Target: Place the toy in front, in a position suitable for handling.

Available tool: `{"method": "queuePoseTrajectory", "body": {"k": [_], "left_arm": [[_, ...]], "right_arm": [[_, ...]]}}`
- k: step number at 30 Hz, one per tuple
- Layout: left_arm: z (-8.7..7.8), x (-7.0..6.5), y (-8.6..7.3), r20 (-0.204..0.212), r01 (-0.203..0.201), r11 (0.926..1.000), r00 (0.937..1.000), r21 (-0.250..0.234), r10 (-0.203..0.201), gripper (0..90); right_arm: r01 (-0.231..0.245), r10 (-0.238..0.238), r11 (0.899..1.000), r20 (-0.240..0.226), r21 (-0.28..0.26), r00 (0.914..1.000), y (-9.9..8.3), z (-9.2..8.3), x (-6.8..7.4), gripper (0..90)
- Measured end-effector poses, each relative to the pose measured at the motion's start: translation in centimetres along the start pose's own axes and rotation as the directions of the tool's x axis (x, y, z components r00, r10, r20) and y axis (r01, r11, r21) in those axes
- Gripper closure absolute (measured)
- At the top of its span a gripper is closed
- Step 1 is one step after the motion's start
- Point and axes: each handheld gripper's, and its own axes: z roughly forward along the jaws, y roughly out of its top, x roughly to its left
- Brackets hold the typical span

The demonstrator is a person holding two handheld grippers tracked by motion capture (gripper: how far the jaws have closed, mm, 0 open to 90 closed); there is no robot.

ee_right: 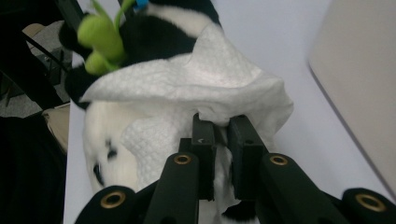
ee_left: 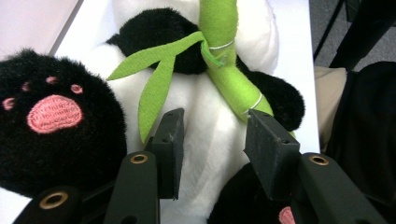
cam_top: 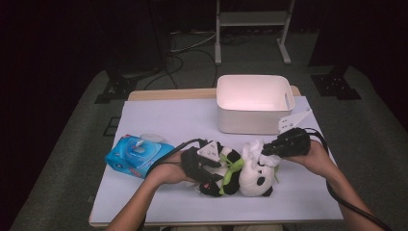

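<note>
Lying near the tabletop's (cam_top: pixel 159 120) front edge, the panda toy (cam_top: pixel 240 171) is held by the left gripper (cam_top: pixel 204 166), its body between the half-open jaws, beside the wipes pack (cam_top: pixel 137 154) and bin (cam_top: pixel 252 103). The left gripper view shows pads (ee_left: pixel 170 144) pressing its white belly beside the green bamboo (ee_left: pixel 224 70). In the right gripper view, the right gripper (ee_right: pixel 220 140) pinches a white wipe (ee_right: pixel 196 84) narrowly against the panda.

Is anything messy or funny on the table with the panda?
The panda toy lies tipped over on the table, not sitting up. A white tissue is draped over its head, pinched by the right gripper. The left gripper holds its belly. Nothing is spilled or broken.
</note>
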Motion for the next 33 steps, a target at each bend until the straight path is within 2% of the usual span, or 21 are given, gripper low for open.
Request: {"method": "queuePoseTrajectory", "body": {"k": [1, 2, 4, 5, 6, 8, 12, 16, 17, 18, 20, 23, 25, 27, 30, 32, 33], "left_arm": [[0.1, 0.2, 0.1, -0.004, 0.004, 1.0, 1.0, 0.005, -0.004, 57.1], [0.1, 0.2, 0.1, -0.004, 0.004, 1.0, 1.0, 0.005, -0.004, 57.0], [0.2, 0.5, 0.3, -0.012, 0.002, 1.0, 0.9999, 0.008, -0.002, 57.0], [0.2, 0.8, 0.4, -0.02, 0.001, 0.9999, 0.9998, 0.015, -0.001, 57.0], [0.2, 0.8, 0.4, -0.02, 0.001, 0.9999, 0.9998, 0.015, -0.001, 57.0], [0.4, 1.0, 0.6, -0.028, 0.006, 0.9998, 0.9996, 0.018, -0.006, 56.9], [0.4, 1.4, 0.8, -0.036, 0.009, 0.9998, 0.9993, 0.02, -0.009, 56.6], [0.4, 1.8, 0.8, -0.043, 0.019, 0.9997, 0.9989, 0.013, -0.018, 56.1], [0.4, 1.9, 0.9, -0.046, 0.023, 0.9996, 0.9987, 0.012, -0.023, 55.9], [0.4, 1.9, 0.9, -0.046, 0.023, 0.9996, 0.9987, 0.012, -0.023, 55.9], [0.4, 2.0, 0.9, -0.046, 0.023, 0.9997, 0.9987, 0.013, -0.023, 55.7], [0.4, 2.1, 1.0, -0.054, 0.027, 0.9996, 0.9982, 0.007, -0.027, 55.6], [0.4, 2.2, 1.1, -0.055, 0.028, 0.9996, 0.9981, 0.005, -0.028, 55.1], [0.4, 2.3, 1.1, -0.057, 0.03, 0.9995, 0.9979, 0.002, -0.03, 54.3], [0.0, 2.4, 1.1, -0.064, 0.029, 0.9996, 0.9975, -0.003, -0.029, 52.8], [-0.5, 2.4, 1.1, -0.067, 0.031, 0.9994, 0.9972, -0.018, -0.032, 52.4], [-1.1, 2.5, 1.2, -0.072, 0.041, 0.9981, 0.9964, -0.045, -0.045, 52.4]], "right_arm": [[-0.02, 0.02, 1.0, 0.008, 0.0, 0.9998, -1.0, -0.3, -0.2, 81.2], [-0.02, 0.02, 1.0, 0.008, 0.0, 0.9998, -1.0, -0.3, -0.2, 81.2], [-0.043, 0.043, 0.999, 0.013, -0.005, 0.999, -2.3, -0.6, -0.4, 81.1], [-0.067, 0.067, 0.998, 0.015, -0.01, 0.9976, -3.6, -0.8, -0.5, 81.1], [-0.067, 0.067, 0.998, 0.015, -0.01, 0.9976, -3.6, -0.8, -0.5, 81.1], [-0.099, 0.099, 0.995, 0.011, -0.018, 0.995, -5.0, -0.9, -0.6, 81.1], [-0.106, 0.106, 0.994, 0.008, -0.02, 0.9943, -5.8, -0.8, -0.3, 81.2], [-0.074, 0.074, 0.997, 0.009, -0.017, 0.9972, -5.3, -1.0, 0.7, 81.3], [-0.048, 0.048, 0.999, 0.011, -0.011, 0.9988, -4.6, -1.0, 1.3, 81.3], [-0.048, 0.048, 0.999, 0.011, -0.011, 0.9988, -4.6, -1.0, 1.3, 81.3], [-0.007, 0.007, 1.0, 0.006, -0.008, 1.0, -3.1, -0.9, 2.2, 81.3], [0.015, -0.015, 1.0, 0.003, -0.004, 0.9999, -2.2, -0.7, 2.7, 81.3], [0.069, -0.069, 0.998, -0.016, -0.003, 0.9975, -0.4, 0.2, 3.5, 81.3], [0.096, -0.095, 0.995, -0.018, 0.007, 0.9953, 0.3, 0.8, 3.9, 81.4], [0.102, -0.102, 0.995, -0.017, 0.011, 0.9946, 0.7, 1.1, 4.0, 81.5], [0.09, -0.09, 0.996, -0.016, 0.01, 0.9958, 0.5, 1.0, 3.6, 81.6], [0.074, -0.074, 0.997, -0.015, 0.005, 0.9971, 0.1, 0.8, 3.2, 81.7]]}}
